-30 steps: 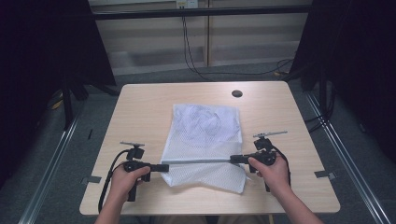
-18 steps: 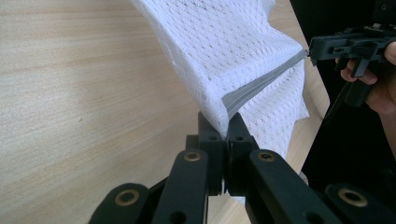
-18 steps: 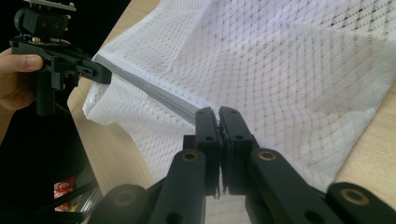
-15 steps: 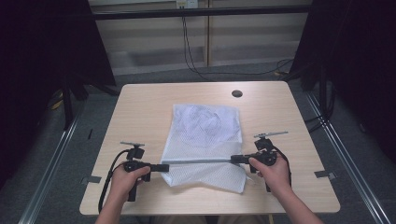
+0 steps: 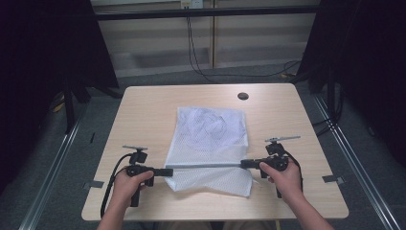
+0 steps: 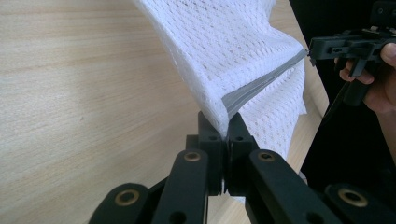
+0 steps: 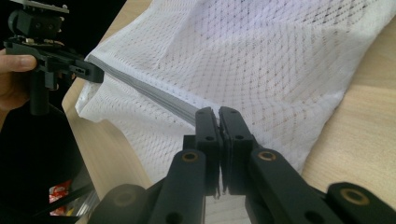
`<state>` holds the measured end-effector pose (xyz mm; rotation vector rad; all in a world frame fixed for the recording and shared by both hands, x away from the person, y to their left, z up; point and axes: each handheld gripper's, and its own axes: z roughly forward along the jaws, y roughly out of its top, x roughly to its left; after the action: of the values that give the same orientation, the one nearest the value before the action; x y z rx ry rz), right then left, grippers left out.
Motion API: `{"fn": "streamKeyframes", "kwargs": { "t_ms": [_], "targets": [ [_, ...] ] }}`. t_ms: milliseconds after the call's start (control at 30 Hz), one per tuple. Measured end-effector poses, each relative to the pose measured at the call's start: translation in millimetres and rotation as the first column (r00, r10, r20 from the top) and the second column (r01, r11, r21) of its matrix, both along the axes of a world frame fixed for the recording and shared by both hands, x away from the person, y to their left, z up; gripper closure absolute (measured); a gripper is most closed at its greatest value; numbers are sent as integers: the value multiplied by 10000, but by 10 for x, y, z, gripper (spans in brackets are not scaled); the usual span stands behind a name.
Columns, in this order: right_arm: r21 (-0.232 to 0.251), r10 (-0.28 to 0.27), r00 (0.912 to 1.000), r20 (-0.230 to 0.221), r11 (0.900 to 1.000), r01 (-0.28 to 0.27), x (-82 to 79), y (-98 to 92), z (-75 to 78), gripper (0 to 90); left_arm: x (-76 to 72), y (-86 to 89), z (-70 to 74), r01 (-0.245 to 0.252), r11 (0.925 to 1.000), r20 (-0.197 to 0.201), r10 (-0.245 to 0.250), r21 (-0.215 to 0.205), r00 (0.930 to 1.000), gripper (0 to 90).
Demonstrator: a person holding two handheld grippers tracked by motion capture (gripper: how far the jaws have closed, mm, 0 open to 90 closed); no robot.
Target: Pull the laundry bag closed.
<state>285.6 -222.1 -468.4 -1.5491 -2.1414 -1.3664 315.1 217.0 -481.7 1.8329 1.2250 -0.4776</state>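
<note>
Now the left claw (image 5: 165, 171) and right claw (image 5: 243, 164) each pinch the grey hem (image 5: 206, 166) of the white mesh bag (image 5: 210, 139), stretched taut above the tabletop's (image 5: 143, 110) near edge.

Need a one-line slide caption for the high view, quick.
Left gripper and right gripper pinch a white mesh bag's grey band taut over a wooden table.

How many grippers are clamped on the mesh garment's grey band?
2. The left gripper pinches the left end of the grey band on the white mesh garment; the right gripper pinches its right end.
</note>
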Motion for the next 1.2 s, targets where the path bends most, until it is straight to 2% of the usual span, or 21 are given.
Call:
{"fn": "streamKeyframes", "kwargs": {
  "t_ms": [167,600,733,767,867,1200],
  "targets": [
    [-16,-81,9999,61,10000,81,-9,-37,-3,869,-5,-3,5,-177,9997,-107,175,-152,9998,885],
    [-26,-88,9999,100,10000,88,-10,-54,-8,870,-1,-3,1,34,9999,-80,-35,-103,10000,885],
    [-139,-76,9999,97,9999,78,-13,-52,-9,869,-1,3,-1,51,10000,-72,-51,-30,10000,885],
    [-257,-102,9999,135,9996,106,-13,-69,-14,869,-5,10,-2,-90,9999,-118,89,-92,9999,885],
    [-121,-156,9998,98,9998,158,-18,-96,-17,869,-1,10,-4,-12,10000,-52,12,-84,10000,885],
    [-115,-130,9999,86,9998,131,-28,-109,-22,870,-2,5,-2,66,10000,-102,-67,-65,9999,885]
  ]
}}
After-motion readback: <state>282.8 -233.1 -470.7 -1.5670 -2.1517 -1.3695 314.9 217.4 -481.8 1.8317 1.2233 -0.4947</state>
